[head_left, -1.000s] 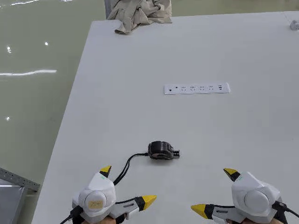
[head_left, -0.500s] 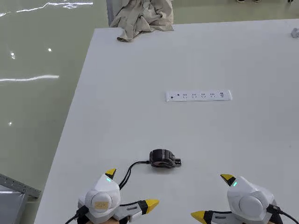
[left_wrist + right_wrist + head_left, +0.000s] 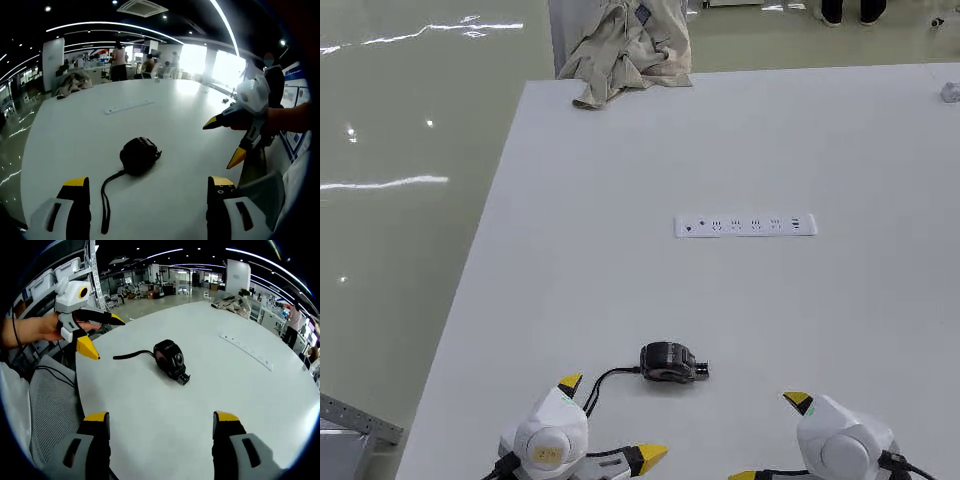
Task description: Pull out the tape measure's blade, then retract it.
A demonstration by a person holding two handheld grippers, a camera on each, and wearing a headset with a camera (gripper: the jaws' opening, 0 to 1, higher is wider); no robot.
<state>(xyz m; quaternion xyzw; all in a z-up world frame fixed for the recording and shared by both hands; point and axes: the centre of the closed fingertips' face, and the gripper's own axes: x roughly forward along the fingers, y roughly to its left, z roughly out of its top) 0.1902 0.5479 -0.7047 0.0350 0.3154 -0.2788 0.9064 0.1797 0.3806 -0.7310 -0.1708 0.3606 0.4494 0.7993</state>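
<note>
A black tape measure lies on the white table near its front edge, its black wrist strap trailing to the left; the blade is inside the case. The tape measure sits ahead of my left gripper, which is open with nothing between its yellow-tipped jaws. My right gripper is open too, short of the tape measure. In the head view the left gripper is at the lower left and the right gripper at the lower right, both apart from the case.
A white power strip lies mid-table beyond the tape measure. A beige cloth hangs over the far left edge. The table's left edge drops to a glossy green floor. People and shelving stand in the background of both gripper views.
The head camera has tilted, so table items sit lower in view. Both grippers have slid toward the bottom edge. The tape measure lies where it was.
</note>
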